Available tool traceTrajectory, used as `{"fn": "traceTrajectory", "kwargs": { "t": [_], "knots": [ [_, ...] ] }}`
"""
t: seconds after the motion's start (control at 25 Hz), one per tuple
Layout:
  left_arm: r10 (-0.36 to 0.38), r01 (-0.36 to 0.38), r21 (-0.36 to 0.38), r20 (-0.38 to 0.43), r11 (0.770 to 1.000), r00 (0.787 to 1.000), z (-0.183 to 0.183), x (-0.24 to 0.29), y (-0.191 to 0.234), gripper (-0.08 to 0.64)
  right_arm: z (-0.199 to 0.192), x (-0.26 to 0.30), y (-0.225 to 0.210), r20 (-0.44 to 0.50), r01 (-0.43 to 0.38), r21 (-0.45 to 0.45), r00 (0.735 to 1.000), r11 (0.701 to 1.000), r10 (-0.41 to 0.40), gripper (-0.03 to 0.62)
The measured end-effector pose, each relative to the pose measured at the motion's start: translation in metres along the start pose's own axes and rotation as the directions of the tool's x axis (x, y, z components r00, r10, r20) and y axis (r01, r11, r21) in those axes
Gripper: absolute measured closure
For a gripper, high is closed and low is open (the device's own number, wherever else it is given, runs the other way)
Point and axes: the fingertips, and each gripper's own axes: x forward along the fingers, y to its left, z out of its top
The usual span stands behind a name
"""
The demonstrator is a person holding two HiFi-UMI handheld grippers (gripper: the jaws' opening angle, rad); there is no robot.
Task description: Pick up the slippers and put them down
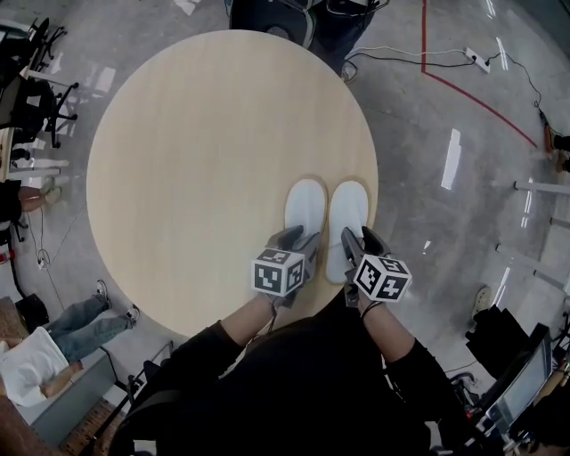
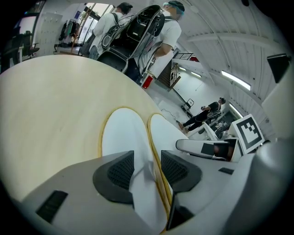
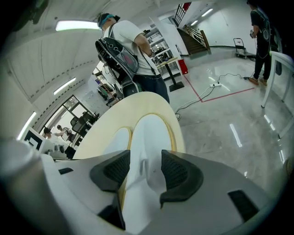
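Two white slippers with tan soles lie side by side, toes pointing away, on the round wooden table (image 1: 196,160) near its right front edge. My left gripper (image 1: 298,240) is at the heel of the left slipper (image 1: 303,209). In the left gripper view the gripper (image 2: 147,170) is shut on a fold of that slipper's (image 2: 121,133) white fabric. My right gripper (image 1: 361,242) is at the heel of the right slipper (image 1: 348,214). In the right gripper view the gripper (image 3: 144,172) pinches creased fabric of this slipper (image 3: 151,133). Both slippers rest on the table.
The table edge runs just right of the right slipper. A person (image 2: 163,32) stands with a dark chair (image 1: 267,18) past the far edge. On the grey floor are a red tape line (image 1: 481,102), a power strip (image 1: 476,60) and office chairs (image 1: 40,98).
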Motion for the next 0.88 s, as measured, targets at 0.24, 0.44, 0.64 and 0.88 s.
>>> {"fn": "traceTrajectory", "kwargs": {
  "t": [0.24,0.44,0.64,0.88],
  "knots": [
    [0.031,-0.031,-0.014,-0.006,0.999,0.999,-0.003,0.007,0.01,0.425,-0.004,0.009,0.004,-0.015,-0.041,0.004,0.999,0.999,0.041,0.452],
    [0.024,-0.024,-0.053,-0.002,0.998,1.0,-0.001,0.009,0.013,0.518,0.0,0.01,-0.001,-0.028,-0.043,0.015,0.999,0.999,0.044,0.55],
    [-0.02,0.022,-0.055,0.046,0.998,0.999,0.006,-0.006,0.006,0.528,-0.003,0.003,0.017,-0.012,-0.08,0.015,0.997,0.997,0.08,0.56],
    [0.009,-0.004,-0.065,0.08,0.998,0.997,0.009,-0.025,0.006,0.526,-0.001,-0.014,0.03,0.018,-0.092,0.015,0.996,0.996,0.092,0.56]
  ]
}}
